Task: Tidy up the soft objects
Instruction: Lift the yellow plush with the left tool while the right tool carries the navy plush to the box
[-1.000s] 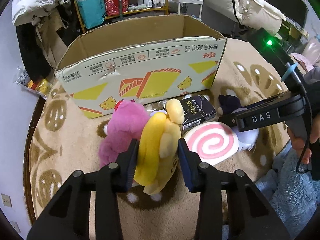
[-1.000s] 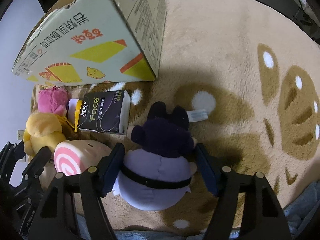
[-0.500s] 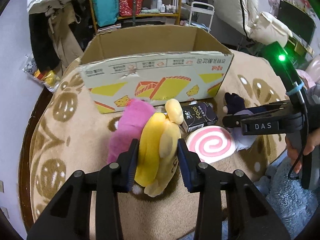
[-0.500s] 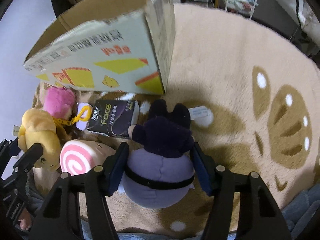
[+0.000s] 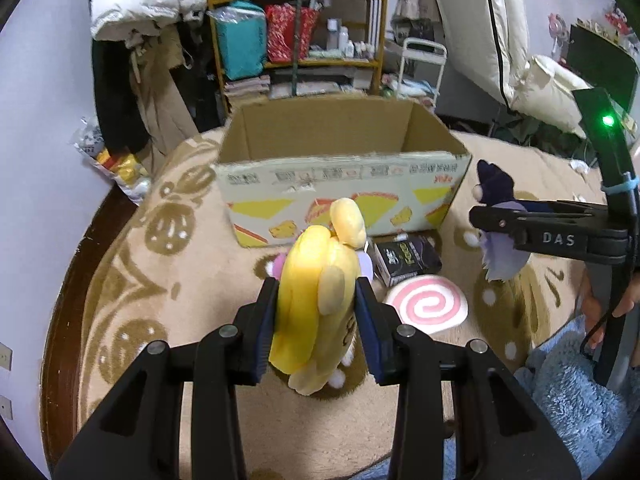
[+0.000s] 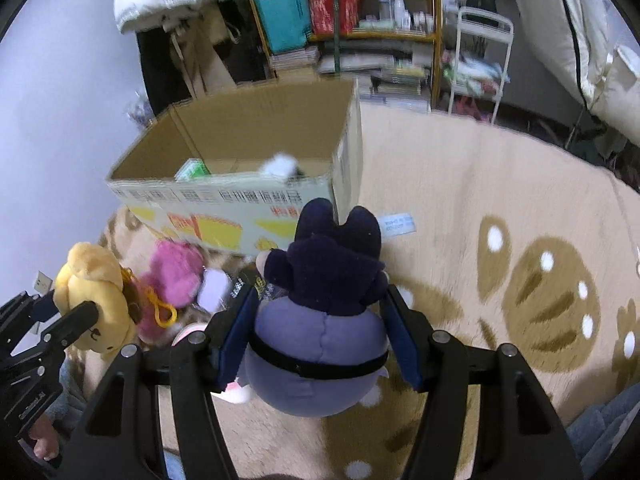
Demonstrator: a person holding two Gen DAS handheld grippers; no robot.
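Note:
My left gripper (image 5: pixel 315 300) is shut on a yellow plush dog (image 5: pixel 312 264), which hangs above the rug with both pads pressed into its sides. My right gripper (image 6: pixel 322 308) is shut on a round purple plush with a navy head (image 6: pixel 320 344), also lifted off the rug. In the left wrist view this purple plush (image 5: pixel 500 248) hangs to the right. An open cardboard box (image 5: pixel 344 184) stands just behind both toys. A pink plush (image 6: pixel 176 276) and a pink swirl cushion (image 5: pixel 426 304) lie on the rug in front of the box.
A black tissue pack (image 5: pixel 408 258) lies by the box's front wall. Inside the box (image 6: pixel 224 200) are a green item (image 6: pixel 192 170) and a white-and-black thing (image 6: pixel 282 166). The beige rug (image 6: pixel 500 184) stretches out to the right. Shelves and hanging clothes stand behind.
Both grippers have risen with their plush toys off the rug. The right jaws closed in on the purple plush. The box's inside has come into view.

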